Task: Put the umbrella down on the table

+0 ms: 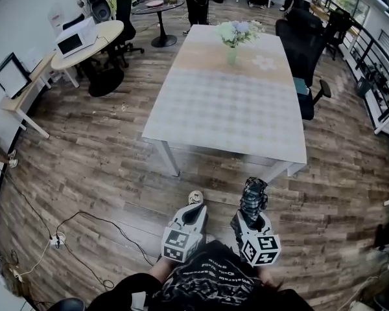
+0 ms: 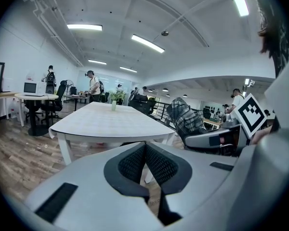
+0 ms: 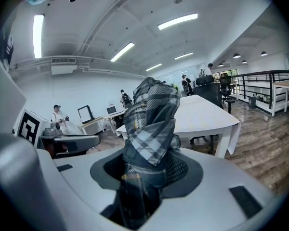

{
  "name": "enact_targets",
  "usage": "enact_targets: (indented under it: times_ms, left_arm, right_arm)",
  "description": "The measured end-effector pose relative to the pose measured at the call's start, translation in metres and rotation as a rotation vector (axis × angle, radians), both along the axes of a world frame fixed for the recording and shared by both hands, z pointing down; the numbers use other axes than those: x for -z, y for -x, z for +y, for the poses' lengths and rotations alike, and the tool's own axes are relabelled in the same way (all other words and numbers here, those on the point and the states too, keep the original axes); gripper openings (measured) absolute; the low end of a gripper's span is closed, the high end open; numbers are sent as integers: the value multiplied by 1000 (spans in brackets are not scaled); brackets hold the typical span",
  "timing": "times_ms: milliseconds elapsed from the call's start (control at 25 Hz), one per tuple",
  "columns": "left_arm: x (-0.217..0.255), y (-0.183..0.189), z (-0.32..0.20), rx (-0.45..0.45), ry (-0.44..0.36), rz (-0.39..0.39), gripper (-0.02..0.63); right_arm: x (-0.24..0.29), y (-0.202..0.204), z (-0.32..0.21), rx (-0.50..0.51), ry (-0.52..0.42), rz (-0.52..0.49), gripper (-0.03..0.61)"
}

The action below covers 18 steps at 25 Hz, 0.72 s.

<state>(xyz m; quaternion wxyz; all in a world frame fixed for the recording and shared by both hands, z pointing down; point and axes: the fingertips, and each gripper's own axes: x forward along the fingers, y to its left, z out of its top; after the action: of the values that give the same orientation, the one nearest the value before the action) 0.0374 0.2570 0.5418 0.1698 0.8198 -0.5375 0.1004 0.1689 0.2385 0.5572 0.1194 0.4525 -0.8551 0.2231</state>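
The umbrella point(image 3: 151, 119), folded, stands up out of my right gripper point(image 3: 149, 174), whose jaws clamp its lower part. It hangs over the floor point(image 1: 104, 167), with the table point(image 1: 227, 109) just ahead of the tool. My left gripper point(image 2: 145, 147), close beside the right one, has its jaws pressed together on nothing.

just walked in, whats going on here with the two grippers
A person stands just short of the white table, holding a gripper in each hand. The right gripper has its fingers closed on a folded plaid umbrella, which sticks out past them toward the table. The left gripper is shut and empty. The umbrella is not yet on the table, which has a vase of flowers toward its far end.
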Motion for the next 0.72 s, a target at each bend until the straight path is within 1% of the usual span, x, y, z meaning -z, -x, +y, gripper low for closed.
enact_targets:
  times_ms: [160,280,440,720]
  left_arm:
    - [-7,4,-28,-26,10,5,20]
    - [-8,11,-59,-34,9,15,20]
    - [-14,24,-101,-54,22,17,20]
    - [-12,47,-198,-81,21,12,20]
  right_arm:
    - [-7,3,-20,-21,20,9,186]
    - [-8,8,-46,-32,24,22,186]
    - [-10,18,-88,-58,32,29,186]
    - [-9,39,-176,-75,33,37,186]
